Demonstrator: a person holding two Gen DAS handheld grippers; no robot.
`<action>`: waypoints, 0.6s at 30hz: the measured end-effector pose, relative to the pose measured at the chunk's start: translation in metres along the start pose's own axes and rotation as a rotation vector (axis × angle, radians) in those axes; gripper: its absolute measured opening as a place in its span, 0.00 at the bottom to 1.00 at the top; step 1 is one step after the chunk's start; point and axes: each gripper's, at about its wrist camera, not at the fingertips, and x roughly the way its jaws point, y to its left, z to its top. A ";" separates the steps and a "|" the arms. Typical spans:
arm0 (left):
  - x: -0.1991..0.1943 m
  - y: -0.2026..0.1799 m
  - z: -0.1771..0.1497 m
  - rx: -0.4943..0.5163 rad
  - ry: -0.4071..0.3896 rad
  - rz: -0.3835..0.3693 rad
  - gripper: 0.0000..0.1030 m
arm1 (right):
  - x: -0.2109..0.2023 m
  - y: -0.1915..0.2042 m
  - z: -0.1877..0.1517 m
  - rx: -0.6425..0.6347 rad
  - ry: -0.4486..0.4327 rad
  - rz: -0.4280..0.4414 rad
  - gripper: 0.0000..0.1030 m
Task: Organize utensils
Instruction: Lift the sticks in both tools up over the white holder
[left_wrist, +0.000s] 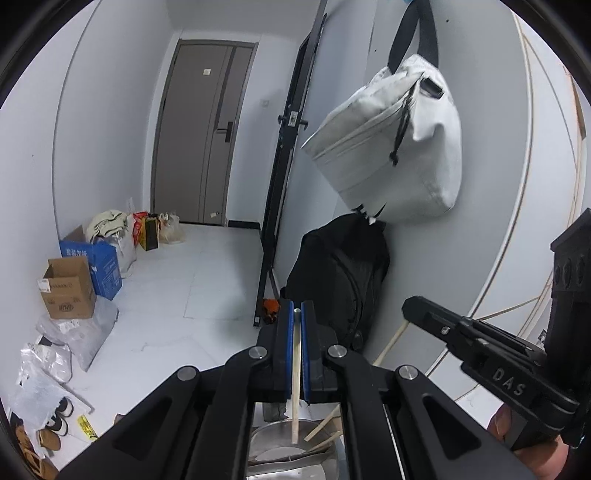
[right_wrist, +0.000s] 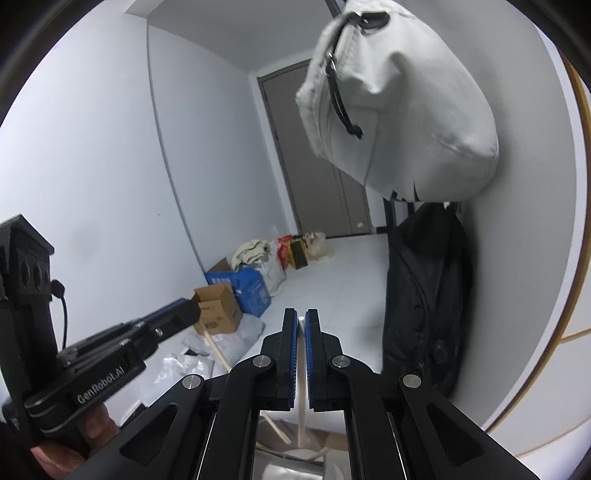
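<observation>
While I held both claws raised over the metal bowl (left_wrist: 280, 439), the left claw (left_wrist: 296, 314) was clamped on a pale wooden chopstick (left_wrist: 296, 387) that hung down between its blue pads, lower end above the bowl. My right claw (right_wrist: 300, 319) was likewise clamped on a second chopstick (right_wrist: 302, 406), hanging near upright. More chopsticks (left_wrist: 323, 430) lay slanted in the bowl below. Far off stood a grey door (left_wrist: 201, 129); a white bag (left_wrist: 391, 144) hung on the right wall above a black backpack (left_wrist: 340, 273).
</observation>
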 end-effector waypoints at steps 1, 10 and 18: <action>0.001 0.003 -0.003 -0.003 -0.002 -0.004 0.00 | 0.002 -0.001 -0.001 -0.002 -0.001 0.002 0.03; 0.017 0.004 -0.013 0.002 0.024 -0.050 0.00 | 0.026 -0.007 -0.022 0.002 0.049 0.020 0.03; 0.037 0.011 -0.024 -0.024 0.143 -0.182 0.00 | 0.046 -0.013 -0.043 0.044 0.134 0.063 0.06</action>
